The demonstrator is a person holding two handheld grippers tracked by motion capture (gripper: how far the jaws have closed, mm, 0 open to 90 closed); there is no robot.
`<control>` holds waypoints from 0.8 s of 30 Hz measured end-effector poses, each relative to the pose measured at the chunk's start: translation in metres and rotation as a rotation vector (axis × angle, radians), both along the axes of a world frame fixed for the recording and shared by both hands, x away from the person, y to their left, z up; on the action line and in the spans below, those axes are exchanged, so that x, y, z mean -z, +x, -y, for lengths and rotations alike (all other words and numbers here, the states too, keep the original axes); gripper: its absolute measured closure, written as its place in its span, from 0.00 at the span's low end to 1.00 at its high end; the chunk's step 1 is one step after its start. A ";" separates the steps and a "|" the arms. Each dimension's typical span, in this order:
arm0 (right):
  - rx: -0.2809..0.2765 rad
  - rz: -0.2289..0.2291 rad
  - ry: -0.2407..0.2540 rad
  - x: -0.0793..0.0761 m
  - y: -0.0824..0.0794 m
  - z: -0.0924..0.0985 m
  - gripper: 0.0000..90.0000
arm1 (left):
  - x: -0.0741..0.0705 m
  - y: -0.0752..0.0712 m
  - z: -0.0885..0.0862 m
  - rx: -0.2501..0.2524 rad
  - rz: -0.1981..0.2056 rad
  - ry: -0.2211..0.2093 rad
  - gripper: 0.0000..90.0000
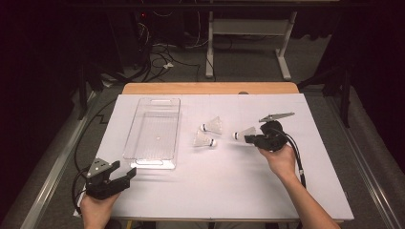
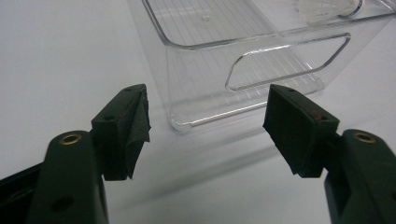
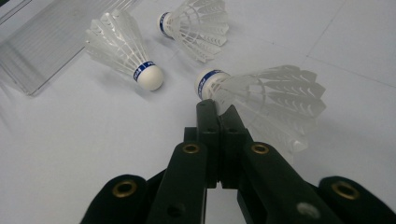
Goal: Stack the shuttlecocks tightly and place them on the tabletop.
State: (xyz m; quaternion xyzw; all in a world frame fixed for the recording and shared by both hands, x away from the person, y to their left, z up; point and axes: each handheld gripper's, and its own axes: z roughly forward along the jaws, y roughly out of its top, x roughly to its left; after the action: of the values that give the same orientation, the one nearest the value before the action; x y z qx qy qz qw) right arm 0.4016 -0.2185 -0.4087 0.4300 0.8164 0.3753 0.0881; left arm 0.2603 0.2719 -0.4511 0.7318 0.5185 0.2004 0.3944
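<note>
Three white feather shuttlecocks with blue bands lie on the white table sheet [image 1: 229, 186]. One shuttlecock [image 1: 212, 126] [image 3: 198, 25] lies farthest back, a second [image 1: 204, 140] [image 3: 123, 49] lies nearer the bin. My right gripper [image 1: 248, 139] [image 3: 218, 106] has its jaws pressed together, pinching the feather skirt of the third shuttlecock [image 1: 244, 133] [image 3: 271, 98] just behind its cork. My left gripper [image 1: 123, 171] [image 2: 208, 130] rests at the near left with its jaws wide apart and nothing between them, facing the near end of the clear plastic bin [image 1: 138, 119] [image 2: 243, 70].
The bin stands lengthwise left of centre, with nothing inside it and a handle slot in each end wall. A wooden table edge [image 1: 210, 88] runs along the back. Beyond it are a desk frame [image 1: 248, 28] and cables on the floor.
</note>
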 end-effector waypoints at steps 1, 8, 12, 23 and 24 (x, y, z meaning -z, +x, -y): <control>0.002 -0.001 0.000 0.000 0.001 0.000 1.00 | 0.000 0.000 0.000 0.000 0.001 0.002 0.36; 0.008 -0.008 0.002 0.001 0.007 0.000 1.00 | 0.001 0.000 0.001 0.003 -0.002 0.001 0.36; 0.008 -0.008 0.003 0.000 0.012 -0.003 1.00 | 0.001 0.000 0.001 0.003 -0.002 0.002 0.36; 0.005 -0.015 0.005 0.000 0.025 -0.011 1.00 | 0.001 0.000 0.002 0.008 -0.007 -0.003 0.36; 0.003 -0.016 0.005 0.000 0.026 -0.012 1.00 | 0.001 0.000 0.002 0.009 -0.008 -0.002 0.36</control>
State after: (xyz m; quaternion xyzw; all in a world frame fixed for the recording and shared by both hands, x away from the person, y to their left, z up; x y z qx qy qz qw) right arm 0.4274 -0.2062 -0.4090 0.4341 0.8156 0.3739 0.0811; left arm 0.2604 0.2703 -0.4525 0.7345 0.5169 0.1954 0.3938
